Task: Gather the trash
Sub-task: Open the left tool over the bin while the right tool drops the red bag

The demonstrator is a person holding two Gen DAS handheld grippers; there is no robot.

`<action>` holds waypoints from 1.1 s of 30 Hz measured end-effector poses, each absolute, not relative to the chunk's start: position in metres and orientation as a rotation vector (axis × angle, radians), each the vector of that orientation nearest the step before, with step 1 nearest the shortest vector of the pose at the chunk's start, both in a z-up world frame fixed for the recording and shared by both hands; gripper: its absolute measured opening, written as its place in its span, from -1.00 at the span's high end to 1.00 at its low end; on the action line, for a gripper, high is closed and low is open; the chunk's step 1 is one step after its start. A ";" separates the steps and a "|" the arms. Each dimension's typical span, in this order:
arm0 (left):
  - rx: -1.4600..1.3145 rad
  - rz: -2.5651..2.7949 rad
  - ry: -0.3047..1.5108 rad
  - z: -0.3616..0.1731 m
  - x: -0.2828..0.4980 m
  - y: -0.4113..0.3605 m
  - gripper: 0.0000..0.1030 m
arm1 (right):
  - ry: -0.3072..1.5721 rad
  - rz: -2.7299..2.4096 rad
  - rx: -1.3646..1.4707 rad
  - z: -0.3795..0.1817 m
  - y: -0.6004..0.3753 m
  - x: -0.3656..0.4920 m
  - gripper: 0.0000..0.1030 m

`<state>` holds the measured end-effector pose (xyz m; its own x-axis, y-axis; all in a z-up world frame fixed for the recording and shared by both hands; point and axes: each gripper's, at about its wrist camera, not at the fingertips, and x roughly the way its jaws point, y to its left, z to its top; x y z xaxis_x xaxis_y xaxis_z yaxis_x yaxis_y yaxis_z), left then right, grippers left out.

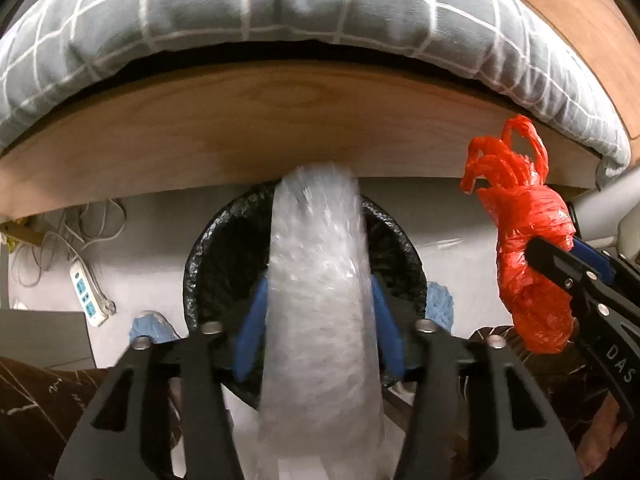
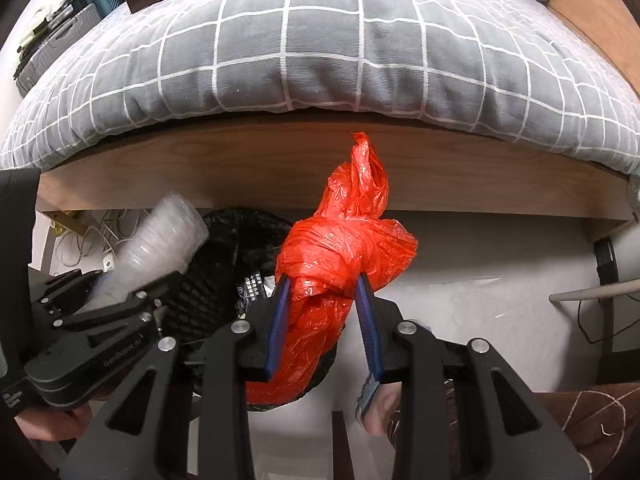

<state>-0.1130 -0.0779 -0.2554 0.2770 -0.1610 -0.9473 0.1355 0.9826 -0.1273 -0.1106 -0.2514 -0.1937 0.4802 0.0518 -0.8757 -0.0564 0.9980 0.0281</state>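
Steeply down | left gripper [image 1: 318, 312] seemingly loose | right gripper [image 2: 323, 292] pinching red bag [image 2: 340, 256]

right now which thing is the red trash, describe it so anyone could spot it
Find the wooden bed frame under the grey checked duvet; on the floor below stands a bin with a black liner. Just right of it, the right gripper pinches a knotted orange-red plastic bag. Its bright colour sets it apart from the pale bubble wrap roll between the left gripper's fingers.
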 end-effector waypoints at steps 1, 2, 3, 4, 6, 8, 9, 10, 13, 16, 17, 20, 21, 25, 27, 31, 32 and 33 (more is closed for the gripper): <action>-0.023 -0.196 1.274 -0.256 -0.113 -0.076 -0.14 | 1.070 0.069 -0.009 -0.195 -0.248 -0.111 0.40; -0.022 -0.192 1.269 -0.256 -0.114 -0.073 -0.19 | 1.073 0.074 -0.011 -0.196 -0.246 -0.111 0.40; -0.021 -0.186 1.265 -0.257 -0.114 -0.070 -0.31 | 1.074 0.080 -0.011 -0.197 -0.243 -0.111 0.40; -0.024 -0.178 1.263 -0.257 -0.115 -0.066 -0.39 | 1.075 0.086 -0.013 -0.197 -0.241 -0.110 0.40; -0.033 -0.162 1.260 -0.257 -0.116 -0.057 -0.49 | 1.080 0.097 -0.014 -0.199 -0.234 -0.108 0.40; -0.031 -0.137 1.249 -0.255 -0.118 -0.048 -0.61 | 1.082 0.115 -0.014 -0.199 -0.226 -0.107 0.40; -0.033 -0.130 1.244 -0.254 -0.119 -0.044 -0.67 | 1.083 0.129 -0.018 -0.198 -0.218 -0.106 0.39; -0.029 -0.118 1.236 -0.253 -0.121 -0.039 -0.72 | 1.084 0.137 -0.022 -0.198 -0.213 -0.106 0.39; -0.016 -0.094 1.223 -0.250 -0.123 -0.026 -0.82 | 1.088 0.175 -0.033 -0.197 -0.194 -0.103 0.39; -0.048 -0.064 1.207 -0.244 -0.125 -0.009 -0.89 | 1.096 0.202 -0.031 -0.197 -0.177 -0.102 0.39; -0.056 -0.052 1.201 -0.242 -0.126 -0.002 -0.89 | 1.094 0.214 -0.037 -0.196 -0.169 -0.101 0.39; -0.070 -0.029 1.198 -0.240 -0.129 0.013 -0.89 | 1.094 0.236 -0.050 -0.195 -0.154 -0.099 0.39; -0.069 -0.019 1.194 -0.239 -0.130 0.017 -0.89 | 1.093 0.241 -0.057 -0.194 -0.149 -0.098 0.38; -0.092 0.019 1.185 -0.235 -0.132 0.033 -0.89 | 1.100 0.257 -0.071 -0.195 -0.137 -0.095 0.36; -0.101 0.042 1.182 -0.234 -0.132 0.040 -0.89 | 1.113 0.263 -0.084 -0.197 -0.131 -0.095 0.31; -0.104 0.057 1.176 -0.230 -0.134 0.046 -0.89 | 1.104 0.262 -0.106 -0.199 -0.121 -0.095 0.15; -0.106 0.058 1.172 -0.228 -0.134 0.047 -0.89 | 1.103 0.264 -0.104 -0.199 -0.121 -0.095 0.07; -0.105 0.058 1.170 -0.227 -0.134 0.047 -0.89 | 1.103 0.259 -0.103 -0.199 -0.123 -0.094 0.02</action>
<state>-0.1343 0.0468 -0.2269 0.3893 -0.0092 -0.9210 -0.1006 0.9935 -0.0524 -0.0943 -0.1226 -0.1991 0.4240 0.1557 -0.8922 -0.2578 0.9651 0.0459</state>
